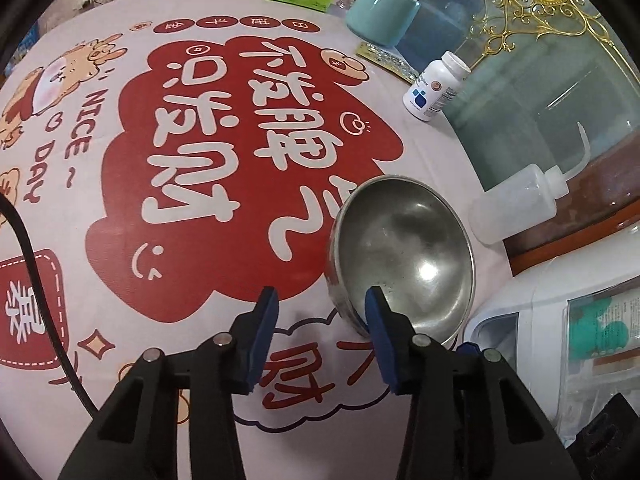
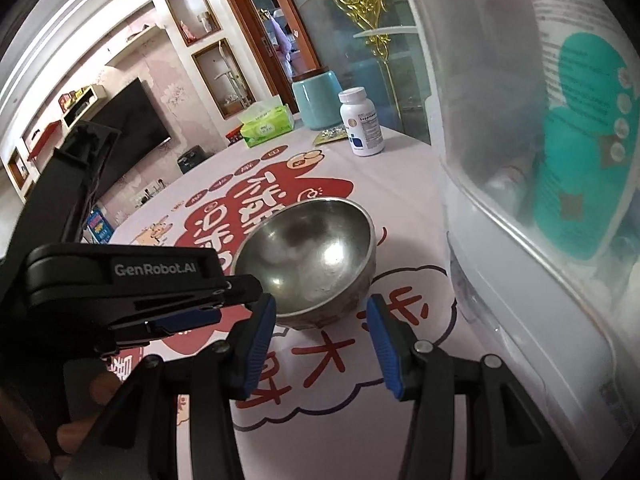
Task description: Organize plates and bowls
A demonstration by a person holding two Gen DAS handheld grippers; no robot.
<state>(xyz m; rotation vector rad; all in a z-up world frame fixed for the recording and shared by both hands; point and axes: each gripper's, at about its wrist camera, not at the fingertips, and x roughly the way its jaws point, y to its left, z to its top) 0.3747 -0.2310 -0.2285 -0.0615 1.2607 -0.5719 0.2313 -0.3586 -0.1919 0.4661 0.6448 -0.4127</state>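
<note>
The dull steel round bowl (image 1: pixel 404 256) is sitting upright on the white tablecloth with red printed characters (image 1: pixel 132 168), near the table's right side, just beside a white plastic appliance (image 2: pixel 520 280). The left gripper (image 1: pixel 322 332) is straddling the bowl's near rim: one blue pad is standing inside the bowl, the other outside over the cloth, with visible gaps to the wall, so the jaws are narrowed but not yet clamping anything. The right gripper (image 2: pixel 322 344) is hovering just short of the bowl, jaws partly apart and empty. Judgement: the rim pinch is the step in hand. Risks: the curved, polished wall is likely giving the pads poor purchase, so a shallow bite could let the bowl tip or slide out on lifting; an off-centre squeeze could skid it toward the translucent squeeze bottle (image 1: pixel 520 204) or the white pill bottle (image 1: pixel 436 84).
</note>
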